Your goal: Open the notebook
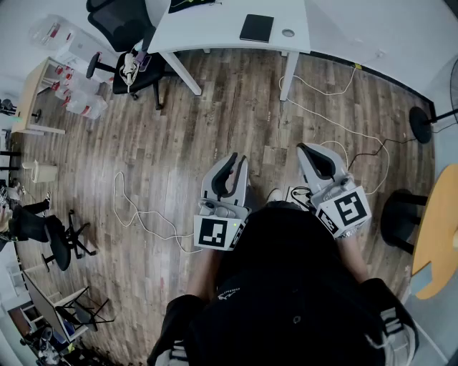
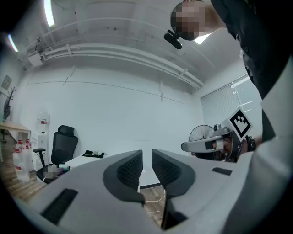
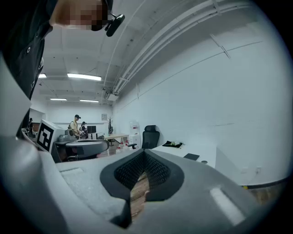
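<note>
Standing over a wood-plank floor (image 1: 215,114), the person (image 1: 286,300) in dark clothing holds both grippers close to the body, well short of the work surface (image 1: 215,28). That surface is a white desk on white legs at the far side of the room, against a white wall. A black office chair (image 1: 114,18) stands at its left end. A light-wood side table (image 1: 32,89) stands further left, w/ clear bottles (image 1: 82,100) beside it. Their labels are red and too small to read. A white cable (image 1: 143,214) loops over the floor to the left, and another cable (image 1: 336,125) runs to the right past a round black fan base (image 1: 418,125). A round wooden table (image 1: 440,229) shows at the right edge of the head view. The right gripper view shows ceiling strip lights (image 3: 84,77) and two people (image 3: 75,125) far back in the room.

The notebook (image 1: 256,28) is black and closed. It lies flat on the right half of the surface, near the front edge and just beside a round cable hole (image 1: 288,33). It sits approx square to the surface edges, turned slightly. It looks nearly square from here, so its long axis can't be told, and nothing on the cover is readable.

The left gripper (image 1: 238,159) has its jaws a narrow gap apart w/ nothing between them. The right gripper (image 1: 302,147) has its jaw tips together and holds nothing. Each gripper's marker cube carries a square b/w pattern.
</note>
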A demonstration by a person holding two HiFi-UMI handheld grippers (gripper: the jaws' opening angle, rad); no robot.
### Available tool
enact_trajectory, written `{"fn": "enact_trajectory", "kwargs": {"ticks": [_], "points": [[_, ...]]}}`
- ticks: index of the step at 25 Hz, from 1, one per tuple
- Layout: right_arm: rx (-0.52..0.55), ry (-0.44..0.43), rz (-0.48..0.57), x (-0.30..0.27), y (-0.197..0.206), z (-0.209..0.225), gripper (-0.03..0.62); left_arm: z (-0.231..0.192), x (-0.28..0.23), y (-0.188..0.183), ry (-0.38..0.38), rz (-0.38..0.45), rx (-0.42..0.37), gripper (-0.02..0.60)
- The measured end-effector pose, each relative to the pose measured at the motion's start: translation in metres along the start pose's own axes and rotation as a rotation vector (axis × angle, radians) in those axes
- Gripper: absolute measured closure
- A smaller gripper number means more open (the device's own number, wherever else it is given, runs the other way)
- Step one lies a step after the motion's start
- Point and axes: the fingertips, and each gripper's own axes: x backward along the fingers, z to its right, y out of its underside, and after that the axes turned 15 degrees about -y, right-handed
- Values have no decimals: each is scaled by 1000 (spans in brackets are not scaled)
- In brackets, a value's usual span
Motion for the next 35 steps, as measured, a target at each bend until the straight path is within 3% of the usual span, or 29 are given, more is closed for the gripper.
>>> {"fn": "enact_trajectory", "kwargs": {"ticks": [7, 17, 35], "points": [[-8, 17, 2, -9, -2, 0, 594, -15, -8, 1, 1, -15, 45, 517], [-29, 68, -18, -19, 5, 16, 594, -23, -31, 7, 36, -22, 37, 517], [-37, 105, -50, -124, -12, 67, 594, -96, -128, 1, 104, -21, 51, 517]]}}
